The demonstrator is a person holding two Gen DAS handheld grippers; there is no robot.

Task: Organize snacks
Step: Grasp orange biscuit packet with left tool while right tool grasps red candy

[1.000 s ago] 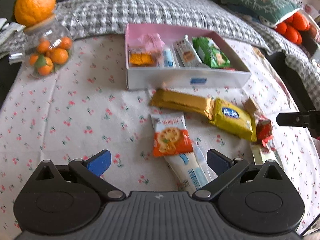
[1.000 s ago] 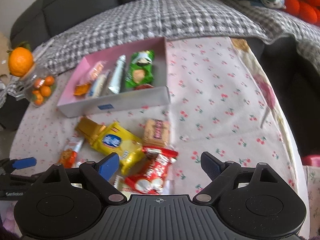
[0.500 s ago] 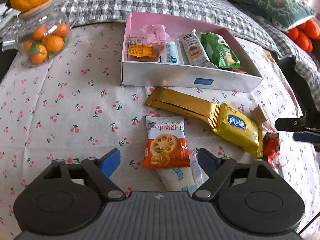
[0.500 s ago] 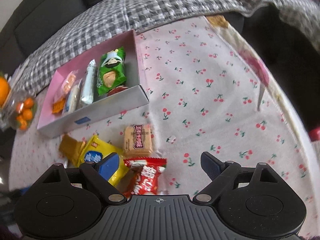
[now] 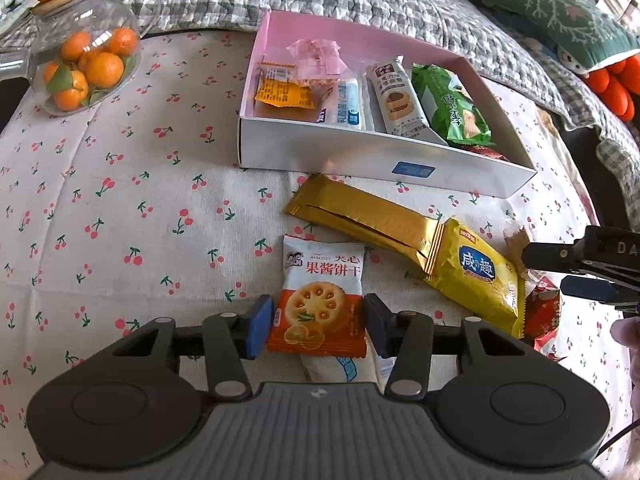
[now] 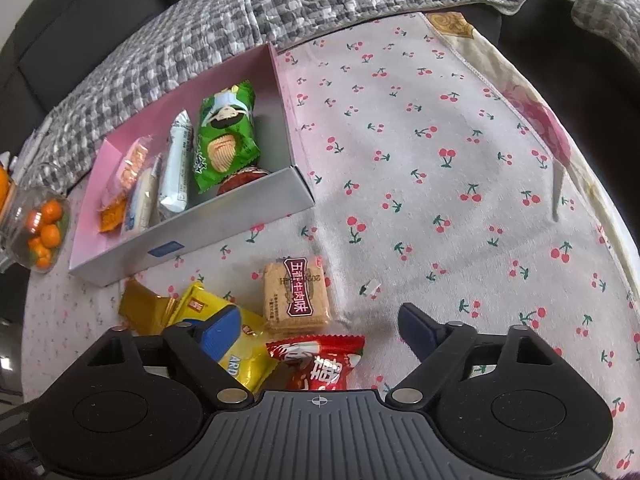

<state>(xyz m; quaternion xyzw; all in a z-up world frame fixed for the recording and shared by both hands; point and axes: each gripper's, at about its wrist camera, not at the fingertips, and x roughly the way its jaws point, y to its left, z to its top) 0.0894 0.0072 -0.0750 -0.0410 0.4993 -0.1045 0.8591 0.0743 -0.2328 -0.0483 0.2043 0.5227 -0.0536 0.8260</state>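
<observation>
A pink-lined white box (image 5: 384,156) holds several snack packs; it also shows in the right wrist view (image 6: 224,228). My left gripper (image 5: 318,326) has its pads against both sides of the orange-and-white biscuit pack (image 5: 320,300) lying on the cloth. A gold bar (image 5: 360,216) and a yellow pack (image 5: 474,276) lie to its right. My right gripper (image 6: 320,330) is open, low over a red wrapper (image 6: 320,364), with a tan cracker pack (image 6: 296,296) just ahead and the yellow pack (image 6: 244,356) at its left finger. The right gripper also shows in the left wrist view (image 5: 580,274).
A glass jar of small oranges (image 5: 82,68) stands at the far left. A white-and-blue pack (image 5: 336,368) lies under the biscuit pack. A checked blanket (image 6: 280,12) covers the sofa behind the cherry-print cloth (image 6: 440,160).
My left gripper moved forward and closed in from wide open onto the orange-and-white biscuit pack. My right gripper dropped lower and nearer the cracker and red wrapper, still open.
</observation>
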